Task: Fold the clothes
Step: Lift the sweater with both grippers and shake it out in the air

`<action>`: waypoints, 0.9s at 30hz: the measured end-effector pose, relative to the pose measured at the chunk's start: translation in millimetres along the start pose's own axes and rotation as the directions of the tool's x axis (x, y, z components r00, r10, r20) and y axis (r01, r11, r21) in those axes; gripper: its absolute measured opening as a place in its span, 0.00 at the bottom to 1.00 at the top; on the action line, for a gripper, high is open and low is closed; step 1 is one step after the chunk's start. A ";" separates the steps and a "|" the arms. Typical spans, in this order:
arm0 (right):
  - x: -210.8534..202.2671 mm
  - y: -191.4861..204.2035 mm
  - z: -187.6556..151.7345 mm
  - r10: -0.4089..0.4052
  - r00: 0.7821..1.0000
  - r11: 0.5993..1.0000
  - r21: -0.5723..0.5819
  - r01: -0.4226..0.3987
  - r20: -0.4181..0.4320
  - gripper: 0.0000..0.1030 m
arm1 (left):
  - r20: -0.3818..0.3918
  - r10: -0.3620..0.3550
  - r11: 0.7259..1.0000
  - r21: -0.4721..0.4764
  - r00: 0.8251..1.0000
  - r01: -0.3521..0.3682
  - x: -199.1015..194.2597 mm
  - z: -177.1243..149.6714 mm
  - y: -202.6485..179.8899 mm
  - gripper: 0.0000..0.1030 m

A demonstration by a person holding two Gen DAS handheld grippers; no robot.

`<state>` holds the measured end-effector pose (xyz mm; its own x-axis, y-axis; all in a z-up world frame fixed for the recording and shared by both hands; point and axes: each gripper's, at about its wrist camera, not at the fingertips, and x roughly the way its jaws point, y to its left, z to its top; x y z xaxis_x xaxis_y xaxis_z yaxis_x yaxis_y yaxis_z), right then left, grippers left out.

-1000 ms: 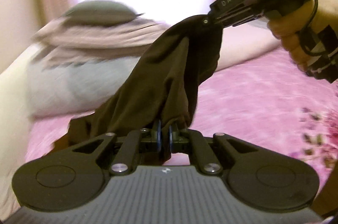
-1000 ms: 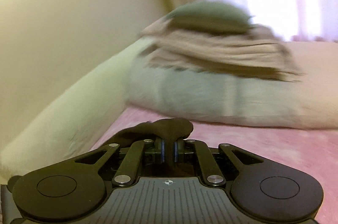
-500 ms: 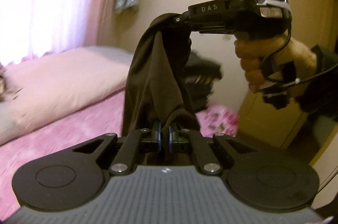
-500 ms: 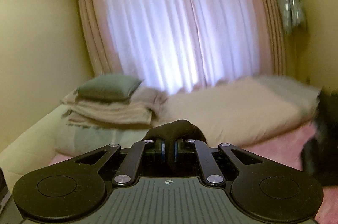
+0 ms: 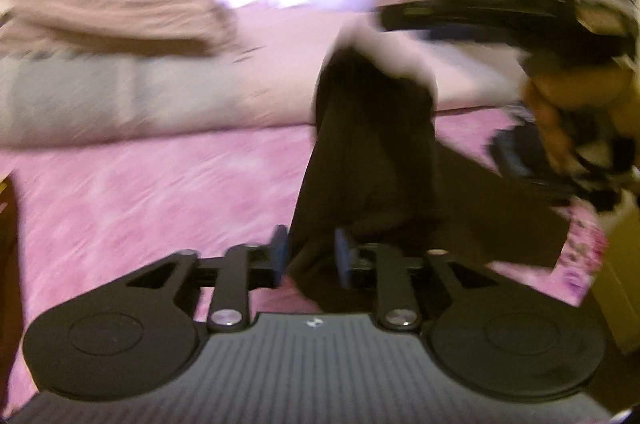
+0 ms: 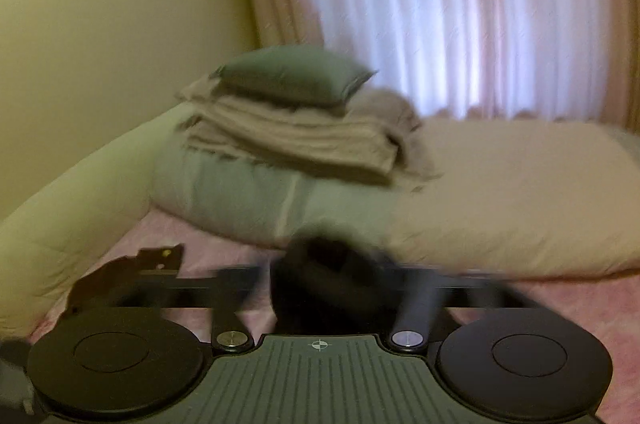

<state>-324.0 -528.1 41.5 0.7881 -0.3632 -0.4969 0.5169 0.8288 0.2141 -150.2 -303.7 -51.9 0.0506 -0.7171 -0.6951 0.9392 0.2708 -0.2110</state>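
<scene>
Although both views are smeared by motion, the dark garment [image 5: 372, 152] can be made out in the left wrist view as a bunched, upright drape over the pink bedspread [image 5: 160, 192], its upper end blurred into the pale pillow behind and its lower end dropping between the left gripper [image 5: 309, 252] fingers. Those fingers, tipped with blue pads [image 5: 280, 250], are opening; a narrow gap shows on each side of the cloth, which hangs between them rather than being pinched. To the right, a flatter dark piece of the same cloth spreads on the bed, its far edge hard to separate from the right gripper [image 5: 384, 18] and the hand [image 5: 560, 116] that holds it, both streaked beyond detail. In the right wrist view that gripper's fingers are opening too and stand wide apart, so blurred that only dark bars remain; a dark lump of garment [image 6: 328, 284] sits in the middle, and whether it touches either finger cannot be told. A black angular part at the left edge of that view is cut off and unclear. Beyond lie a grey-green pillow [image 6: 292, 74] atop folded beige blankets [image 6: 304, 140], a long cream pillow [image 6: 500, 192] and the lit curtain [image 6: 460, 8].
</scene>
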 end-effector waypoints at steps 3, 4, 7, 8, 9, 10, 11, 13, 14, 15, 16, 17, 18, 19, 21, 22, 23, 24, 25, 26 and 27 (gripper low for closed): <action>20.2 -9.9 -31.0 -0.019 0.997 0.995 0.094 0.027 -0.081 0.94 | -0.053 0.018 1.000 -0.023 0.998 -0.019 10.6 -16.6 25.8 0.36; 26.8 -13.8 -40.7 -0.032 0.992 0.991 0.129 0.047 -0.118 0.94 | -0.074 0.018 1.000 -0.018 0.997 -0.020 14.8 -23.6 30.0 0.39; 21.6 -41.0 -72.5 -0.133 0.962 0.966 0.184 0.179 -0.238 0.94 | -0.140 -0.006 0.999 0.053 0.990 0.013 28.2 -46.0 24.1 0.45; 17.9 -50.0 -84.1 -0.166 0.946 0.955 0.195 0.225 -0.278 0.94 | -0.160 -0.016 0.996 0.079 0.987 0.028 36.9 -50.3 22.5 0.48; 7.3 -57.6 -96.4 -0.200 0.928 0.943 0.195 0.270 -0.316 0.94 | -0.180 -0.025 0.993 0.106 0.983 0.045 46.0 -55.0 19.8 0.49; -4.4 -62.4 -107.1 -0.218 0.913 0.936 0.190 0.296 -0.344 0.94 | -0.198 -0.035 0.988 0.141 0.979 0.064 57.9 -62.2 8.6 0.54; -16.1 -67.2 -117.8 -0.236 0.898 0.929 0.185 0.321 -0.372 0.94 | -0.212 -0.043 0.982 0.173 0.976 0.081 70.1 -65.8 -4.8 0.61; -18.5 -76.3 -126.1 -0.257 0.871 0.925 0.153 0.347 -0.419 0.94 | -0.229 -0.059 0.962 0.247 0.972 0.116 94.5 -75.3 -25.1 0.64; -19.5 -77.6 -129.9 -0.263 0.860 0.928 0.130 0.350 -0.438 0.94 | -0.237 -0.066 0.951 0.278 0.969 0.133 103.9 -79.8 -36.3 0.64; -7.8 -81.3 -134.5 -0.265 0.851 0.931 0.108 0.347 -0.453 0.94 | -0.244 -0.072 0.940 0.308 0.967 0.148 115.0 -85.9 -48.1 0.64; -4.0 -86.2 -137.3 -0.263 0.848 0.939 0.080 0.335 -0.460 0.94 | -0.253 -0.078 0.928 0.334 0.964 0.162 128.6 -89.5 -58.8 0.64; -0.4 -91.0 -140.2 -0.261 0.844 0.945 0.052 0.321 -0.468 0.94 | -0.266 -0.082 0.920 0.349 0.960 0.176 141.4 -91.1 -69.7 0.64; 3.2 -95.8 -143.0 -0.260 0.841 0.951 0.024 0.308 -0.475 0.94 | -0.272 -0.087 0.918 0.352 0.958 0.183 149.4 -91.9 -82.1 0.64; 8.2 -102.4 -147.3 -0.259 0.837 0.956 -0.005 0.292 -0.482 0.94 | -0.272 -0.095 0.919 0.346 0.958 0.189 160.8 -91.3 -94.2 0.64; 27.3 -120.2 -151.8 -0.251 0.837 0.964 -0.051 0.259 -0.487 0.94 | -0.280 -0.098 0.935 0.303 0.955 0.185 185.1 -89.7 -117.3 0.64; 36.8 -130.1 -155.4 -0.244 0.837 0.968 -0.064 0.244 -0.489 0.94 | -0.286 -0.099 0.946 0.270 0.953 0.179 198.0 -88.1 -129.2 0.65; 43.8 -142.8 -160.5 -0.235 0.838 0.971 -0.073 0.229 -0.493 0.94 | -0.292 -0.100 0.957 0.234 0.951 0.172 210.1 -86.6 -141.1 0.65; 48.9 -157.3 -163.6 -0.227 0.836 0.973 -0.082 0.215 -0.500 0.94 | -0.297 -0.099 0.970 0.183 0.950 0.158 218.1 -85.5 -152.4 0.65; 54.4 -169.9 -166.0 -0.221 0.832 0.975 -0.090 0.204 -0.509 0.94 | -0.305 -0.090 0.981 0.136 0.948 0.137 227.3 -84.1 -162.3 0.66; 57.4 -181.2 -167.6 -0.213 0.829 0.977 -0.099 0.189 -0.518 0.94 | -0.321 -0.070 0.990 0.097 0.944 0.107 237.1 -84.5 -172.8 0.66; 59.3 -191.9 -169.4 -0.201 0.828 0.980 -0.102 0.173 -0.524 0.94 | -0.345 -0.035 0.994 0.083 0.938 0.067 245.2 -86.6 -182.4 0.66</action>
<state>-433.1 -636.6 -171.6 0.3739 -0.2439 -0.8948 0.6088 0.7924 0.0383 -338.5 -473.3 -243.3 -0.1020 -0.4606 -0.8817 0.9654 0.1681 -0.1995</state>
